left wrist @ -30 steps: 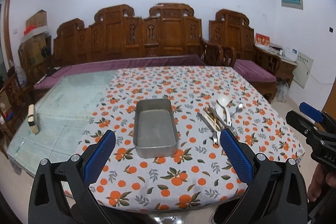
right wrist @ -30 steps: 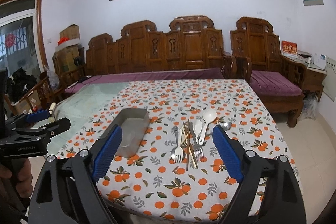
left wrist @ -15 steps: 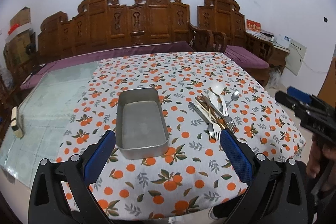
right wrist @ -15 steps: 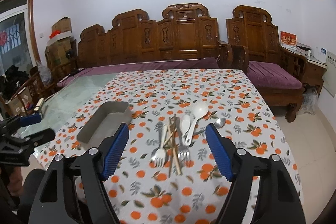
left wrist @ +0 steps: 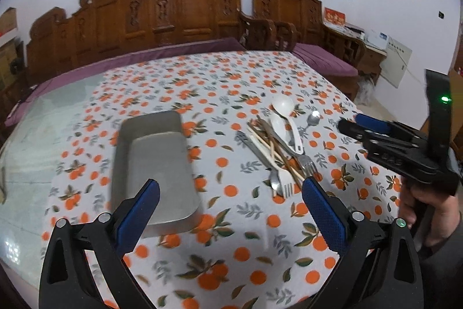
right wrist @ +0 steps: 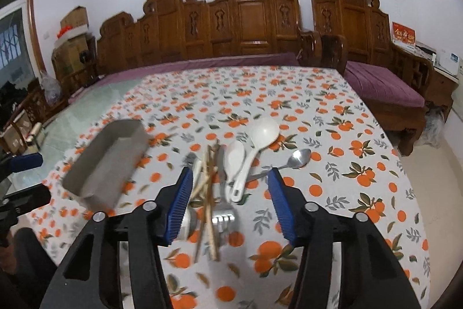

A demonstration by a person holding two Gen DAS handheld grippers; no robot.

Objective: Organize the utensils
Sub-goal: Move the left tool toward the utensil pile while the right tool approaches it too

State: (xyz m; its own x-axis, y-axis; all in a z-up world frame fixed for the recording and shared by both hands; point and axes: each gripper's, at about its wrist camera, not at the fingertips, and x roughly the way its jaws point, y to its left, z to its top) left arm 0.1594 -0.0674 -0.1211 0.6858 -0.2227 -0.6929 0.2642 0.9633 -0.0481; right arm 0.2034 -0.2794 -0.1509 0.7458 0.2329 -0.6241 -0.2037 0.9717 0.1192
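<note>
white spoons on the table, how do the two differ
The big white spoon has a round, wide bowl and a long handle; the small white spoon has a narrower oval bowl. The big one's bowl lies farther from the camera and its handle slants left; the small one lies left of it, nearly straight. Both are white and lie bowl up, side by side in the utensil pile.

Table [left wrist: 52,135]: tablecloth [left wrist: 231,228], tin [left wrist: 156,161], utensils [left wrist: 277,144]

Matt metal tray [left wrist: 156,164], glossy white plastic spoons [right wrist: 262,135]
</note>
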